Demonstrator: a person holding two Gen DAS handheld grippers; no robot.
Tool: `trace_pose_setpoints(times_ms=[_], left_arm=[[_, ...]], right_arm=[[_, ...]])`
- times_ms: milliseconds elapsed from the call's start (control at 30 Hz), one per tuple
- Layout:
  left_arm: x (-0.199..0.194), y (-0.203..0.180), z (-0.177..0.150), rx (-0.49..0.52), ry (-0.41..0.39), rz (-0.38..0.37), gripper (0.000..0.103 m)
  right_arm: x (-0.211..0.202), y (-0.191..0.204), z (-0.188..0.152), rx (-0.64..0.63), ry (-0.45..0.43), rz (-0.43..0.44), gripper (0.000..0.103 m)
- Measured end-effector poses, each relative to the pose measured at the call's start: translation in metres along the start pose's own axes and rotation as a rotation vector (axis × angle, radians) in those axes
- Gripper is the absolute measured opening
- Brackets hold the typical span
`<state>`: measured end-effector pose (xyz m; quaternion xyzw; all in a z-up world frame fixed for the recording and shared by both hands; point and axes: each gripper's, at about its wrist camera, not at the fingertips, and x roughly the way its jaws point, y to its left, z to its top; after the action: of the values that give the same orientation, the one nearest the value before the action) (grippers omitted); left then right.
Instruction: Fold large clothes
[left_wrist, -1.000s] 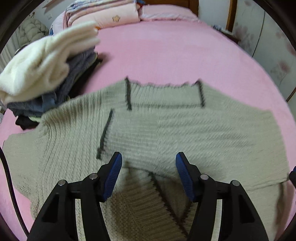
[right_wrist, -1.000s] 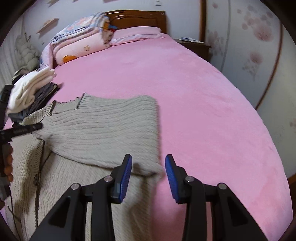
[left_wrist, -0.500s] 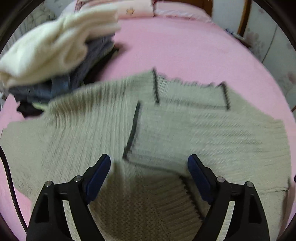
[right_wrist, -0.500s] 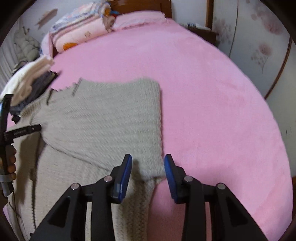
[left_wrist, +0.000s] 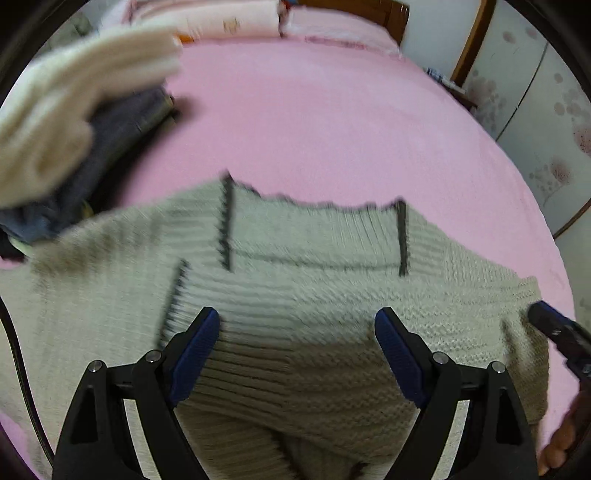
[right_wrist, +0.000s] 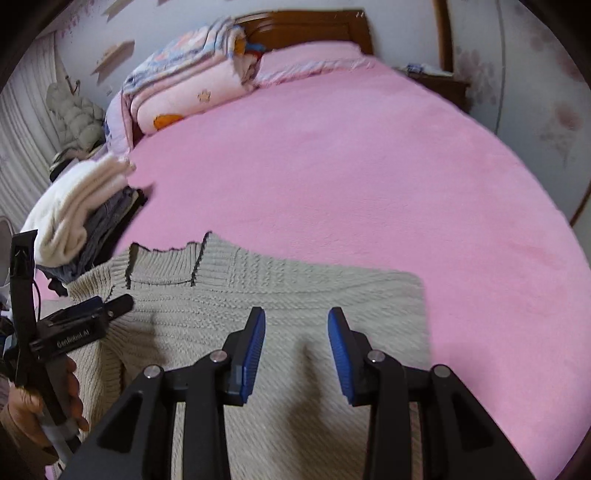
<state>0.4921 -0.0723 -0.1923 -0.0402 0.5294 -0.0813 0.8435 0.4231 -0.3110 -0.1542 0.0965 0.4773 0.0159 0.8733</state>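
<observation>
Hovering over beige sweater (left_wrist: 332, 295) on pink bed (left_wrist: 332, 129), both tongs parted.

My left hand-held gripper (left_wrist: 297, 354) now stands with its jaws wide apart above the beige knit sweater (left_wrist: 314, 295), where a second ago they were much narrower; nothing sits between the pads. My right hand-held gripper (right_wrist: 296, 354) has slid left from the sweater's folded right edge, where it hung half over the pink bed (right_wrist: 369, 166), and now hovers wholly over the knit. In the left wrist view that gripper's tip, a sliver at the right border before, now reaches in over the sweater's edge.
</observation>
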Motion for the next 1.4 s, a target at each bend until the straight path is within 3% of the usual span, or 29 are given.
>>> trace_pose_setpoints(times_ms=[100,167,200,233,400,633,1100,1167,1400], left_arm=[[0.013,0.001,0.002,0.002,0.011,0.023,0.085],[0.016,0.003,0.003,0.011,0.006,0.036,0.085],[0.021,0.003,0.005,0.014,0.004,0.040,0.085],[0.024,0.004,0.006,0.017,0.002,0.041,0.085],[0.015,0.005,0.000,0.052,-0.003,0.058,0.085],[-0.024,0.008,-0.011,0.006,0.010,0.021,0.085],[-0.158,0.013,-0.043,0.098,-0.104,-0.006,0.085],[-0.175,0.014,-0.052,0.108,-0.117,-0.010,0.085],[-0.219,0.021,-0.074,0.128,-0.149,-0.049,0.085]], right_arm=[[0.022,-0.008,-0.002,-0.009,0.045,-0.087,0.035],[0.029,-0.025,-0.005,0.001,0.053,-0.138,0.025],[0.030,-0.032,-0.006,0.012,0.056,-0.145,0.010],[0.030,-0.040,-0.008,0.026,0.057,-0.148,0.004],[0.015,-0.066,-0.017,0.117,0.047,-0.107,0.004],[-0.018,-0.049,-0.030,0.071,0.038,-0.135,0.008],[-0.108,-0.010,-0.067,0.066,0.027,-0.109,0.008],[-0.122,-0.002,-0.074,0.061,0.027,-0.095,0.011],[-0.184,0.019,-0.098,0.053,-0.051,-0.083,0.042]])
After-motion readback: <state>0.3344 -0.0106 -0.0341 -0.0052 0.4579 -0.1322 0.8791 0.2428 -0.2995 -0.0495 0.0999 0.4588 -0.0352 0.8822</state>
